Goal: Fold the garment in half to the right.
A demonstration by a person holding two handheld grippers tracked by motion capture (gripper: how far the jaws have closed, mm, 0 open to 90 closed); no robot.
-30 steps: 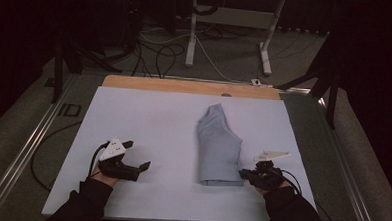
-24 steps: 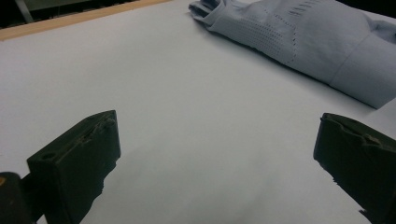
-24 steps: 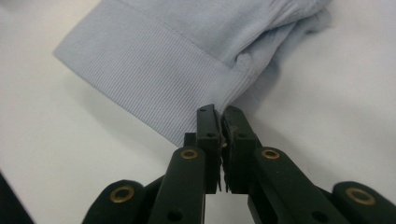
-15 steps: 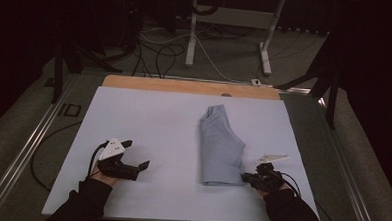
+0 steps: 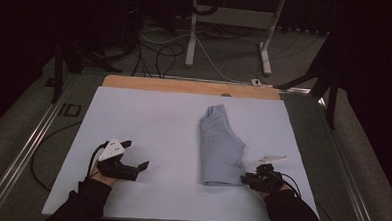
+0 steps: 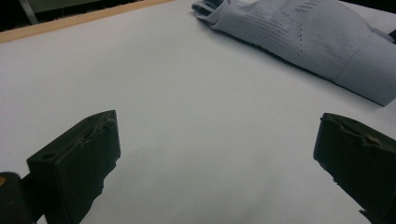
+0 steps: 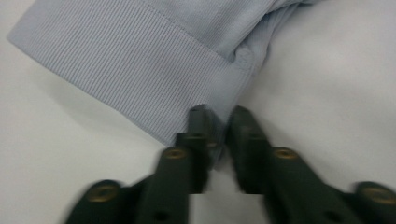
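Right gripper [image 7: 219,116] just opening off folded light-blue shorts [image 5: 221,146], waistband corner between narrow jaws; release fully, withdraw without dragging.

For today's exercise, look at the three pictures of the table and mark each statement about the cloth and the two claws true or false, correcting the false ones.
1. The folded garment is light blue. True.
2. The left claw grips a corner of the garment. False: its jaws stand wide apart over the bare white table cover, and the garment lies off to one side.
3. The right claw is at the ribbed hem corner of the garment. True; its jaws have just been opening, with the hem edge between them.
4. The garment lies spread flat and unfolded across the whole table. False: it is folded into a narrow strip on the right half.
5. A wooden edge shows at the far side of the table. True.
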